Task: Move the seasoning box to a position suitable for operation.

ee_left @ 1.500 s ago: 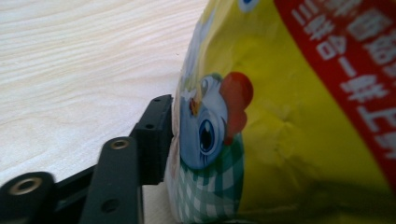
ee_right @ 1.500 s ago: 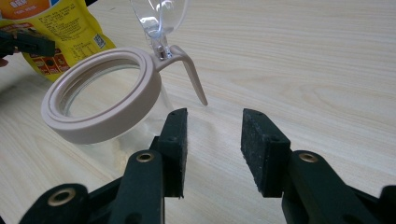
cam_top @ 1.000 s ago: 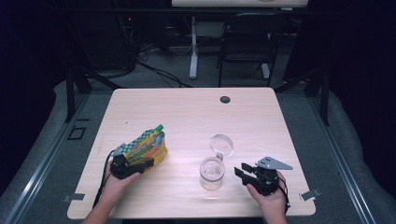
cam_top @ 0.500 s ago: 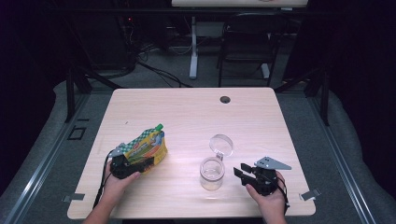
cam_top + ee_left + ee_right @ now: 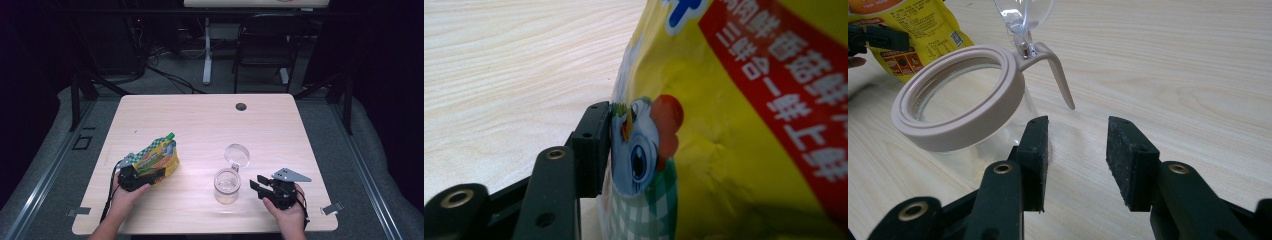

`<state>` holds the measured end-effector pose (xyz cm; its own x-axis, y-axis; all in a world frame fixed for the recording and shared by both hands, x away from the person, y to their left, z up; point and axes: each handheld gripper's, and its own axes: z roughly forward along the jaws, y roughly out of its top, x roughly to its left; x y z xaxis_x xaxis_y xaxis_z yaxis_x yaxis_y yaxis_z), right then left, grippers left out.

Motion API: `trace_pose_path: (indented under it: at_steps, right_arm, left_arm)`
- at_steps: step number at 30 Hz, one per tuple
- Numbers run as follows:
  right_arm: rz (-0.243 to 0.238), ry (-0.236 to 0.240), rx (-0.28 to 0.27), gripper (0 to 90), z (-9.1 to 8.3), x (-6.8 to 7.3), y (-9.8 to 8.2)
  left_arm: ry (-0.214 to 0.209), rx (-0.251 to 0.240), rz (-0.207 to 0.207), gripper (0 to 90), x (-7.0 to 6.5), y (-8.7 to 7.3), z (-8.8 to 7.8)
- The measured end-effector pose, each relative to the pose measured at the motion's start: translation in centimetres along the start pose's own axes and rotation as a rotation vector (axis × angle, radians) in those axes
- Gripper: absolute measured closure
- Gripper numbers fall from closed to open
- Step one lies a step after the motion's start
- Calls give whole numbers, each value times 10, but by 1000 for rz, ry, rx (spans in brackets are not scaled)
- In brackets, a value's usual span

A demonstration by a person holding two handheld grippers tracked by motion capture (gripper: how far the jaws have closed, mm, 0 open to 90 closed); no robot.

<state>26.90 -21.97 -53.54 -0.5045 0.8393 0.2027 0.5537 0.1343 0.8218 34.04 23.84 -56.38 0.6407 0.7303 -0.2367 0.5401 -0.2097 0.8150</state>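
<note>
Yellow snack pouch [image 5: 159, 159] lies at the table's [image 5: 200, 125] left front, green cap pointing away from the person. Left gripper [image 5: 145, 176] is clamped on its near end — jaws have just been opening a touch, pouch between them. Left gripper view adds what the high view can't: one black pad [image 5: 594, 150] pressed flat against the printed face of the pouch [image 5: 734, 125], right on the cartoon chicken; the other jaw is hidden behind the bag.

Glass jar [image 5: 226, 186] stands right of the pouch, hinged lid [image 5: 237, 155] swung open behind it. Right gripper [image 5: 258, 186] sits just beside the jar, jaws apart — right gripper view shows bare tabletop between the pads [image 5: 1130, 160], the jar's pinkish rim [image 5: 955, 100] just left of them.
</note>
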Motion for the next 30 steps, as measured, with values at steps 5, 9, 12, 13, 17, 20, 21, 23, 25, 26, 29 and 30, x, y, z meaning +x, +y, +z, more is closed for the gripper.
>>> trace_pose_path:
  at_steps: [5,9,12,13,17,20,21,23,25,26,29,30]
  right_arm:
    - [0,-2,4,612,0,-1,0]
    - [2,-3,2,612,1,-1,0]
    - [3,-5,2,611,0,-1,0]
    - [3,-5,2,611,0,-1,0]
    - [2,-6,3,611,-1,-1,0]
    - [3,-7,4,611,0,-2,0]
    - [4,-5,4,611,0,-2,0]
    - [6,-6,3,611,0,-2,-1]
    - [4,-6,4,611,0,-2,-1]
    - [3,-5,4,611,-1,-2,-1]
    - [8,-5,-2,611,-1,-2,-1]
    - [9,-5,-1,611,-1,-2,-1]
  left_arm:
    - [25,5,11,553,-3,1,0]
    - [25,4,7,555,-3,1,0]
    - [26,6,2,554,-3,0,0]
    - [27,6,4,554,-4,0,0]
    - [31,2,15,585,-4,0,0]
    - [38,1,30,599,-5,0,1]
    - [39,0,30,605,-5,0,1]
    - [42,-4,40,622,-6,-1,1]
    - [47,0,41,629,-6,-1,1]
    - [48,0,42,632,-6,-1,1]
    - [55,-8,45,645,-6,-2,1]
    - [56,-8,50,647,-6,-2,1]
